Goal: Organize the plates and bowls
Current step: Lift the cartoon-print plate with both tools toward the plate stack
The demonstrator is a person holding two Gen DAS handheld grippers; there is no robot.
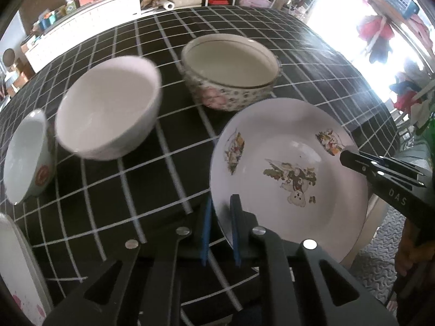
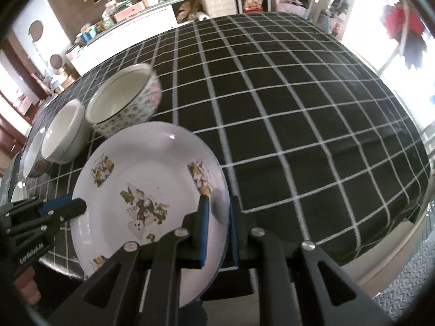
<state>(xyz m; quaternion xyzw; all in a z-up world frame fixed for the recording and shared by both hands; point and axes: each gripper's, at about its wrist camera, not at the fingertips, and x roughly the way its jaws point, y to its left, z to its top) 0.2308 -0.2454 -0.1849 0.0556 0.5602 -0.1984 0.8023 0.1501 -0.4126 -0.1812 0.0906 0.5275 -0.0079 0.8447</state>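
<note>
A white plate with cartoon prints [image 1: 288,174] [image 2: 146,190] is held tilted above the near edge of the black checked table. My left gripper [image 1: 221,212] is shut on its left rim, and shows in the right wrist view [image 2: 73,206]. My right gripper [image 2: 218,206] is shut on its right rim, and shows in the left wrist view [image 1: 350,160]. A floral bowl [image 1: 231,70] [image 2: 125,100], a plain white bowl [image 1: 108,111] [image 2: 64,133] and a white bowl with a red mark [image 1: 27,157] [image 2: 35,160] stand in a row on the table.
The black cloth with white grid [image 1: 141,190] [image 2: 299,114] covers the table. A white tray edge [image 1: 19,271] lies at the near left. Cluttered shelves [image 2: 163,8] stand behind the table. A bright window [image 1: 339,13] is at the right.
</note>
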